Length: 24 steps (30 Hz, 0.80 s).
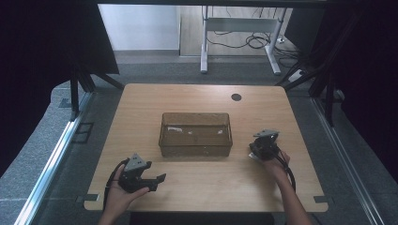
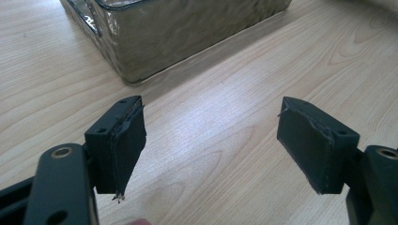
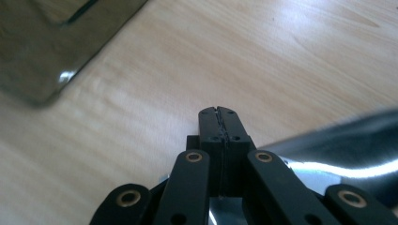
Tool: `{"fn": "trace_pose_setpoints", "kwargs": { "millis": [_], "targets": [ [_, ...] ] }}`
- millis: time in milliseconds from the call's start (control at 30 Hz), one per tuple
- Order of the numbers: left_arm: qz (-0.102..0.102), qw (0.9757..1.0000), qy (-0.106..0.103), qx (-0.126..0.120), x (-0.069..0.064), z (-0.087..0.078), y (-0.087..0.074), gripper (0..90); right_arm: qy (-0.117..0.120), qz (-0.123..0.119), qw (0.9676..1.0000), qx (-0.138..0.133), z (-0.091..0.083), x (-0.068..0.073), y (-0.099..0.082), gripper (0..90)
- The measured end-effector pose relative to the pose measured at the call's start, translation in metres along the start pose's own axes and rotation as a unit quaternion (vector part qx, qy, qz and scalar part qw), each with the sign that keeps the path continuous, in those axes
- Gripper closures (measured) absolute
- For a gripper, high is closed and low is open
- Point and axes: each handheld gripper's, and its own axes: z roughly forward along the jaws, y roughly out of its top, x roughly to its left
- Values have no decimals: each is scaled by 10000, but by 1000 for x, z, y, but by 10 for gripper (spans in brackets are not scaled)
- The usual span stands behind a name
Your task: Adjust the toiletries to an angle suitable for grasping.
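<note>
Shut tight with nothing visibly between the jaws: right gripper point(image 3: 219, 112), tipped down over a shiny packet point(image 3: 338, 140) lying just right of the clear bin point(image 1: 195, 133), likely to pick it up. Spread open and idle on the near-left desk point(image 1: 197, 187): left gripper point(image 2: 211, 136).

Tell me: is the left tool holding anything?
No. The left tool stands wide open over bare table, short of the bin.
</note>
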Motion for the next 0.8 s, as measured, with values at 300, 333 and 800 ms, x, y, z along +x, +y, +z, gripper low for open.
{"fn": "trace_pose_setpoints", "kwargs": {
  "millis": [300, 333, 800],
  "targets": [
    [28, 10000, -28, 55, -2, 4, 0, 244, 34, -185, 9998, 120, -21, -5, -25, 893],
    [28, 10000, -28, 55, -2, 4, 0, 244, 34, -185, 9998, 120, -21, -5, -25, 893],
    [18, 9999, -29, 119, -2, 7, -2, 244, -199, 145, 9997, 87, -41, -38, -49, 893]
  ]
}}
